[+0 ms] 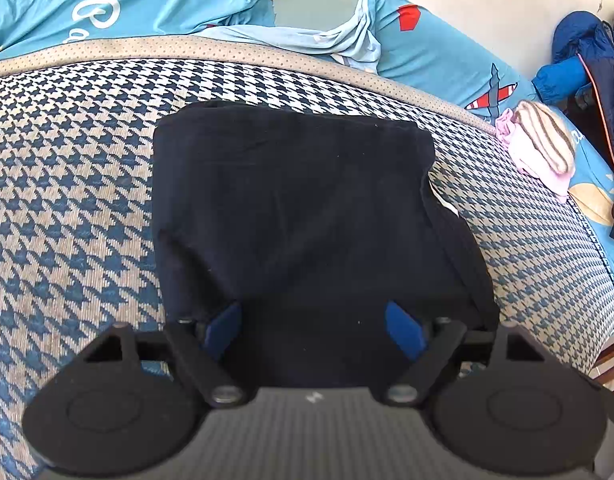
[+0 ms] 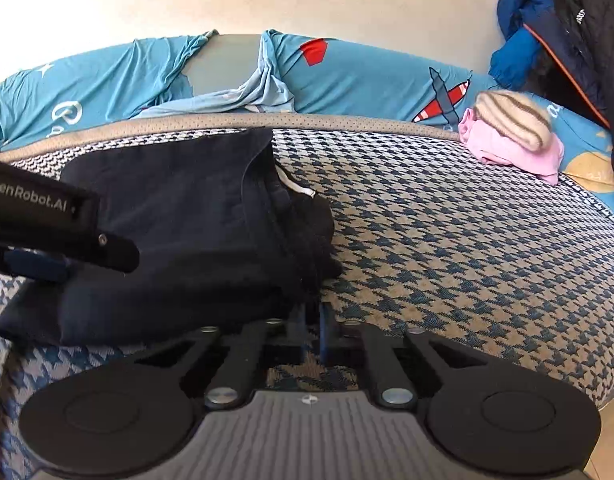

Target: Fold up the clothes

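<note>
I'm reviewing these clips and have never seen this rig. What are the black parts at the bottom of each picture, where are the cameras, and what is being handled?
Each picture comes from a camera mounted on a hand-held tool, looking forward along its two fingers. The black parts at the bottom are the tool itself.

The left tool is open over a folded dark navy garment on a houndstooth cushion.

The right tool is shut beside the garment's near right corner; whether it pinches cloth is unclear. The left tool also appears at the left edge of the right view.

Further back lie a pink and striped pile of clothes, a blue patterned sheet and a blue jacket.
</note>
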Tool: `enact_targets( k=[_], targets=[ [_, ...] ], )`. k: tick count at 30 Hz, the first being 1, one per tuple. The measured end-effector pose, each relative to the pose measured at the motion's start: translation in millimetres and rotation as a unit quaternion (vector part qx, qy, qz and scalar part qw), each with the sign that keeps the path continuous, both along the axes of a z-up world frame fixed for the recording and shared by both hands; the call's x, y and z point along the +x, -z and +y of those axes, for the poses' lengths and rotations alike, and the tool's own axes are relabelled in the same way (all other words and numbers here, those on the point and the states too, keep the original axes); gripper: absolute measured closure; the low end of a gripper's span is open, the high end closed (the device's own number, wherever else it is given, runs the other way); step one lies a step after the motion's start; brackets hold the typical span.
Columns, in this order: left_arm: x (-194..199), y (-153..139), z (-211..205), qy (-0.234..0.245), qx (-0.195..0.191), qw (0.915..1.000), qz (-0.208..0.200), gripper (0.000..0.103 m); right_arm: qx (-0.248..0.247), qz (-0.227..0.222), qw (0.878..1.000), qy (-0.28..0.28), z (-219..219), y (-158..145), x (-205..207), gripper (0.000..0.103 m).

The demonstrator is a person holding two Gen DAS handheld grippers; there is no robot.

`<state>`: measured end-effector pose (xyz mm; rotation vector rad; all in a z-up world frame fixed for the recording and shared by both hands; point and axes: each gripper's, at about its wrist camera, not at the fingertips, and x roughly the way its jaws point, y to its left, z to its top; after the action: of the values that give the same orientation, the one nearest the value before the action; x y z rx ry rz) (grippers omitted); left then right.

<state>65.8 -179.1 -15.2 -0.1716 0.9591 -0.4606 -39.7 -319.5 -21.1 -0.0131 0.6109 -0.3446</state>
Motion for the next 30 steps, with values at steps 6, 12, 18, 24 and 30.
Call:
enact_targets(
  k=[6,12,18,24,30],
  targets=[
    [0,0,1,0.002,0.0,1.0,0.0,0.024,0.189,-0.045,0.98,0.047,-46,-15,-14,0.102],
    [0,1,-1,0.006,0.004,1.0,-0.002,0.022,0.274,-0.053,0.948,0.153,-89,-7,-23,0.101],
    [0,1,-2,0.008,0.008,0.9999,-0.002,0.021,0.245,-0.069,0.961,0.108,-78,-21,-19,0.101],
    [2,-2,-1,0.011,0.01,0.9999,0.003,0.021,0.227,-0.081,0.97,0.001,-61,-37,5,0.1],
    [-3,-11,8,0.001,0.015,0.9999,-0.006,0.016,0.216,-0.046,0.972,-0.079,-45,-31,34,0.1]
  ],
)
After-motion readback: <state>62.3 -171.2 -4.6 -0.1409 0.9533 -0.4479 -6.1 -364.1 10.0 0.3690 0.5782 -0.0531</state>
